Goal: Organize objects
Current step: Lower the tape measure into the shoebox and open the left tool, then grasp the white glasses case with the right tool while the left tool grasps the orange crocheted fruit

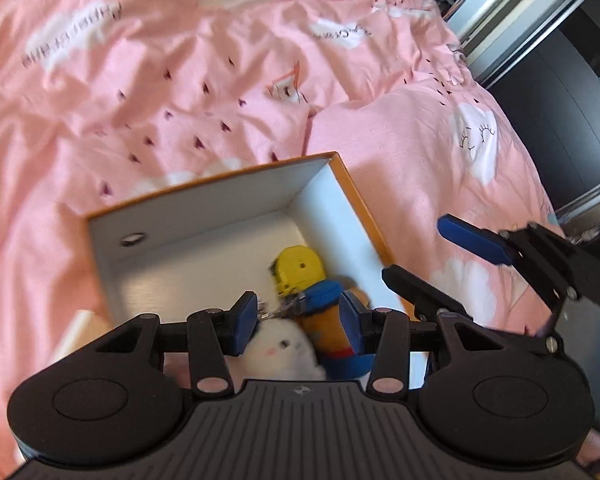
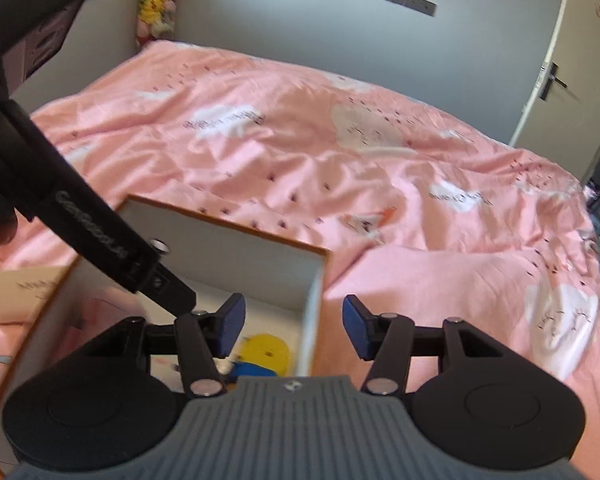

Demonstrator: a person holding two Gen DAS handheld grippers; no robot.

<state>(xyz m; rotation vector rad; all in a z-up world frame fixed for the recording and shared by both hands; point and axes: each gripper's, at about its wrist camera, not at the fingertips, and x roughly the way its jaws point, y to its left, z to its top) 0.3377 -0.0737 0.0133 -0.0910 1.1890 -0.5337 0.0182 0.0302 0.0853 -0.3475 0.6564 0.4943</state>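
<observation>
An orange-edged box with white inner walls (image 1: 204, 216) sits on the pink bed. Inside it lie a yellow and blue minion toy (image 1: 300, 270) and a white plush toy (image 1: 284, 350). My left gripper (image 1: 298, 322) is open just above the box, with the two toys between and below its blue pads; it holds nothing. My right gripper (image 2: 294, 326) is open and empty over the box's right wall (image 2: 314, 312); the minion toy (image 2: 266, 350) shows below it. The right gripper also shows in the left wrist view (image 1: 432, 256), open, at the box's right edge.
The pink duvet with white clouds (image 2: 340, 152) covers the bed around the box. A cream card or paper (image 2: 20, 292) lies to the left of the box. A door (image 2: 572, 60) and a grey wall stand behind the bed. Dark wardrobe panels (image 1: 560, 92) are on the right.
</observation>
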